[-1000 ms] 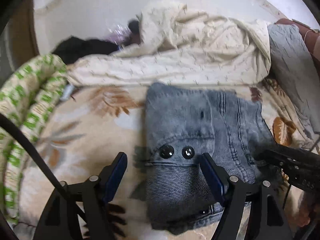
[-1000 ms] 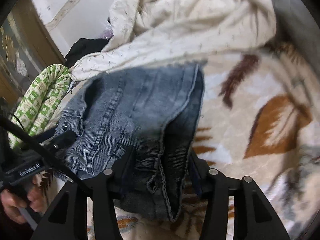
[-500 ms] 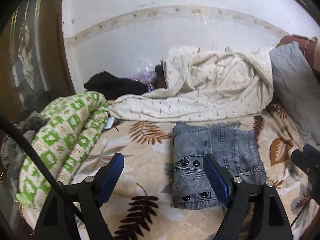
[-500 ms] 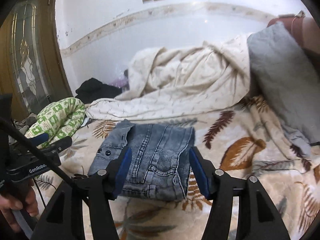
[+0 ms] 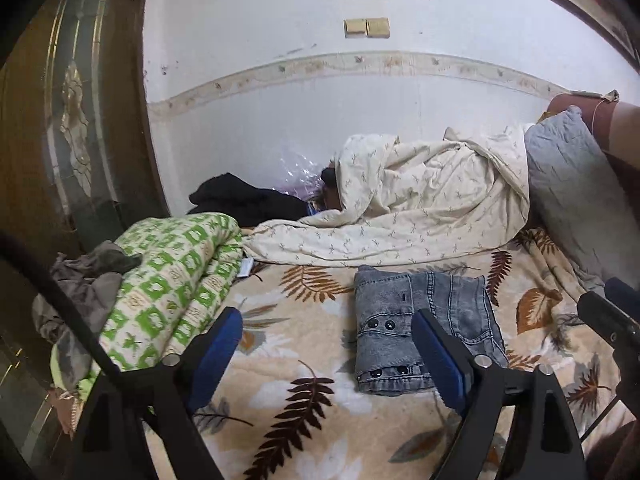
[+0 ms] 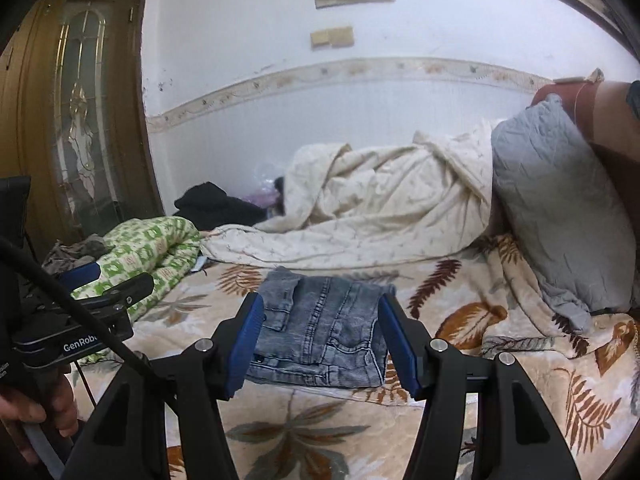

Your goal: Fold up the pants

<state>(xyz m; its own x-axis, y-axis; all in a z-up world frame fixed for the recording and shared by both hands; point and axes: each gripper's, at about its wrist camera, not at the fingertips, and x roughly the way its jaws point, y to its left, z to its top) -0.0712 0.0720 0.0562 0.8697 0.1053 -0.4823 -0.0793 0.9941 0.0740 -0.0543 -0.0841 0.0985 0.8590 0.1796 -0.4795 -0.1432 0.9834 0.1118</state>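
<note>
The grey denim pants (image 5: 424,328) lie folded into a compact rectangle on the leaf-print blanket (image 5: 304,344), with black snaps showing along the waistband. They also show in the right wrist view (image 6: 324,340). My left gripper (image 5: 326,354) is open and empty, held back from the pants and to their left. My right gripper (image 6: 320,344) is open and empty, held above and short of the pants, which appear between its blue pads (image 6: 400,354).
A rolled green-and-white quilt (image 5: 172,280) lies at the left. A crumpled cream duvet (image 5: 408,204) and black clothing (image 5: 244,200) lie behind the pants. A grey pillow (image 6: 556,208) leans at the right. A wooden door (image 6: 76,112) stands at the left.
My right gripper let go of the pants' edge and opened. Both grippers pulled back and up, away from the folded pants, which now lie flat and farther off.
</note>
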